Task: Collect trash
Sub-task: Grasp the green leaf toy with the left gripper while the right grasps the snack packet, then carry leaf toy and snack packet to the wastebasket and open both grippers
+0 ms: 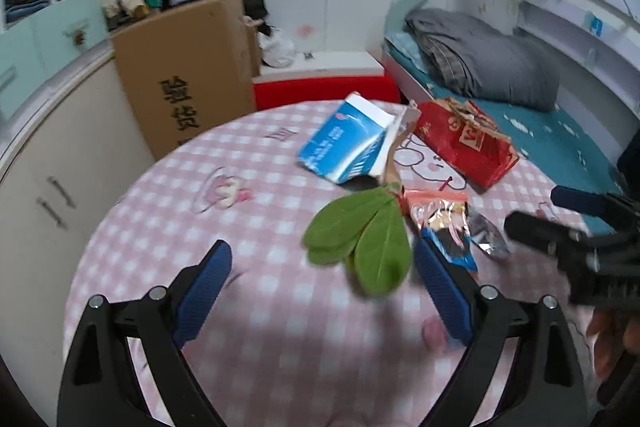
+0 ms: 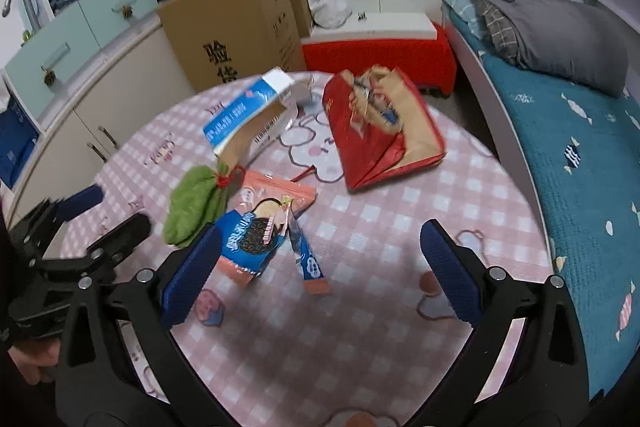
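Note:
Trash lies on a round table with a pink checked cloth (image 1: 168, 219) (image 2: 440, 211). There is a torn blue-and-white carton (image 1: 344, 141) (image 2: 248, 119), a red paper bag (image 1: 466, 141) (image 2: 384, 131), green leaves (image 1: 360, 235) (image 2: 192, 207), a pink and blue cookie wrapper (image 1: 444, 223) (image 2: 260, 223) and a small blue sachet (image 2: 308, 255). My left gripper (image 1: 324, 291) is open, just short of the leaves. My right gripper (image 2: 320, 271) is open, over the sachet and beside the wrapper. Each gripper shows in the other's view, the right one (image 1: 568, 223) and the left one (image 2: 100, 215).
A large cardboard box (image 1: 180, 75) (image 2: 236, 27) stands behind the table by white cabinets (image 1: 48, 155). A red stool with a white top (image 2: 380, 43) is at the back. A bed with a teal sheet and grey bedding (image 2: 560, 39) runs along the right.

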`<state>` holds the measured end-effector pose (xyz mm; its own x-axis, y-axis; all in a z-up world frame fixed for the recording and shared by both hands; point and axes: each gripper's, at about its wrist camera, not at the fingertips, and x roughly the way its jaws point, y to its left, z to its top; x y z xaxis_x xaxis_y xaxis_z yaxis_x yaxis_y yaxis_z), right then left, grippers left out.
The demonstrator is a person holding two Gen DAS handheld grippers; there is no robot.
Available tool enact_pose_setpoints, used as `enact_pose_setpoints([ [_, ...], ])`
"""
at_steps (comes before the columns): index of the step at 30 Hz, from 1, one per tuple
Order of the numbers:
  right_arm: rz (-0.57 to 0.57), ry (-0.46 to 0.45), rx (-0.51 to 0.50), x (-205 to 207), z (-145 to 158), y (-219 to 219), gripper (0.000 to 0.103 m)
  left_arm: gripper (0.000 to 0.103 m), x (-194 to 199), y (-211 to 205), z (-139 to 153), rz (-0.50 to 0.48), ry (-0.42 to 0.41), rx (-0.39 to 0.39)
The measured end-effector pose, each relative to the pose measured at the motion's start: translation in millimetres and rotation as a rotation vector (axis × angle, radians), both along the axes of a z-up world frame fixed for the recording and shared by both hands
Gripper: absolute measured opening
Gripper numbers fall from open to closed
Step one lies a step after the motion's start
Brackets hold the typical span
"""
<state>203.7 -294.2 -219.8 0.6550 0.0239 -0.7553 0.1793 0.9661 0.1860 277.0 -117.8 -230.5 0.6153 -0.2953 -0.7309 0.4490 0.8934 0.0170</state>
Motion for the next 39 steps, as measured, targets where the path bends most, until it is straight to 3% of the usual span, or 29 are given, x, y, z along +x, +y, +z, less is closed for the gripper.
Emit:
enact_pose_setpoints([
  [3,-0.012,0.005,0.028,3.6,-5.3,-3.9,0.097,0.09,19.1,-19.2,-12.1,-0.043,0.029,0.034],
  [4,-0.011,0.011,0.022,5.6,-7.2,-4.3,0.097,0.084,23.5,-22.5,-15.1,-0.057,0.043,0.031],
  [5,-0.008,0.014,0.02,7.6,-8.2,-4.1,0.097,0.074,27.3,-25.3,-17.7,-0.077,0.066,0.018],
  [6,-0.004,0.017,0.02,9.9,-9.5,-3.3,0.097,0.048,30.8,-27.2,-21.0,-0.095,0.098,0.007],
  [7,0.003,0.02,0.023,13.4,-11.4,-1.4,0.097,0.041,33.4,-28.5,-24.6,-0.106,0.129,-0.002],
  [8,0.01,0.022,0.026,17.3,-12.7,-0.1,0.097,0.039,32.6,-28.4,-25.8,-0.109,0.127,-0.014],
  [10,0.024,0.027,0.034,25.0,-16.9,5.8,0.097,0.024,27.8,-27.2,-26.4,-0.118,0.118,-0.016],
  [14,0.041,0.052,0.027,39.0,-28.9,19.1,0.097,0.018,15.6,-4.6,-20.2,-0.071,0.108,-0.047],
  [20,0.101,0.074,-0.166,47.5,-36.2,61.2,0.094,0.018,-14.8,36.1,-10.5,0.024,0.073,-0.061],
  [21,0.118,0.073,-0.187,47.3,-36.0,66.7,0.087,0.018,-19.6,45.3,-9.2,0.046,0.075,-0.068],
  [22,0.147,0.054,-0.184,45.5,-33.6,72.1,0.072,0.018,-20.6,50.9,-8.7,0.053,0.076,-0.072],
  [23,0.157,0.047,-0.187,44.2,-32.7,75.5,0.065,0.018,-24.4,58.3,-8.9,0.07,0.079,-0.078],
  [25,0.177,0.044,-0.185,39.6,-30.6,81.5,0.04,0.018,-31.0,69.0,-7.6,0.094,0.083,-0.089],
  [28,0.182,0.024,-0.099,27.5,-24.9,77.7,0.03,0.018,-43.6,86.9,-1.5,0.129,0.076,-0.117],
  [39,0.283,-0.09,0.044,-33.5,30.6,107.1,0.028,0.018,-96.6,149.7,34.2,0.221,-0.012,-0.205],
])
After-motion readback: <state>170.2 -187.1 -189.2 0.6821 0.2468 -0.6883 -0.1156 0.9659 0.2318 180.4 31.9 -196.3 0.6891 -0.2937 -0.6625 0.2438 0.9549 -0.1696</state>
